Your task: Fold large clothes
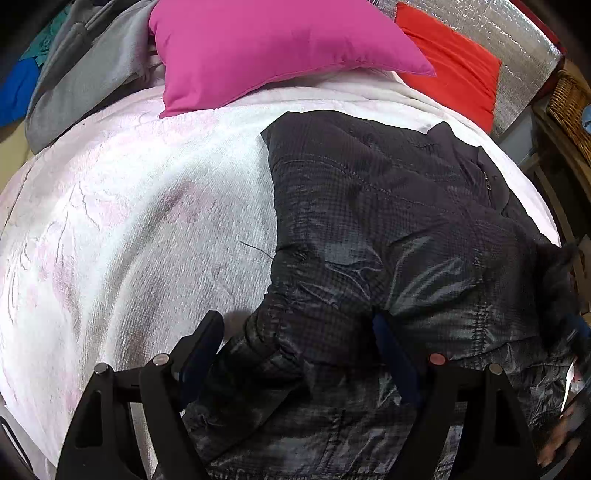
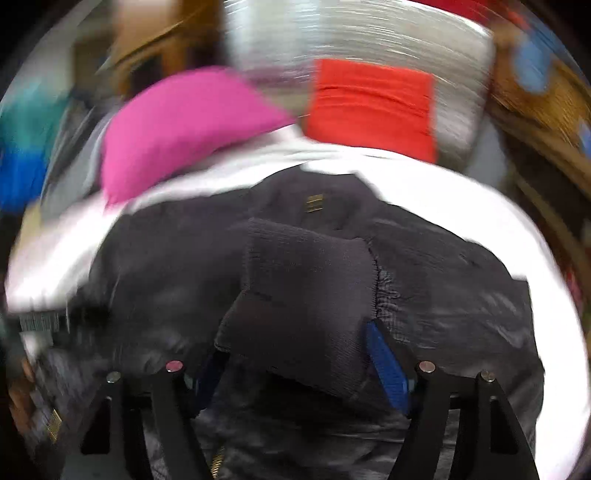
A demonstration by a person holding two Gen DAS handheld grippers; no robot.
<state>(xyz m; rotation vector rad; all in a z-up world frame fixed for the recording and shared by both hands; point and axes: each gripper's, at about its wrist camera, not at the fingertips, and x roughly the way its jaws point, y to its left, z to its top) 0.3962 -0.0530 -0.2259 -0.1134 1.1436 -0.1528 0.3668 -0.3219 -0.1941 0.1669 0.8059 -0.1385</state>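
Note:
A large black quilted jacket (image 1: pixel 388 229) lies on a bed with a pale pink blanket (image 1: pixel 129 221). My left gripper (image 1: pixel 295 332) stands open, its fingers either side of a bunched sleeve near the jacket's left edge. In the blurred right wrist view the jacket (image 2: pixel 461 277) spreads across the bed. My right gripper (image 2: pixel 295 339) has its jaws wide apart around a dark ribbed cuff (image 2: pixel 306 291). I cannot tell if the pads press on the cuff.
A magenta pillow (image 1: pixel 266 48) and a red pillow (image 1: pixel 454 62) lie at the bed's head against a silver foil board (image 1: pixel 509 33). Grey clothes (image 1: pixel 85 74) are piled at far left. A wicker basket (image 1: pixel 572 107) stands at right.

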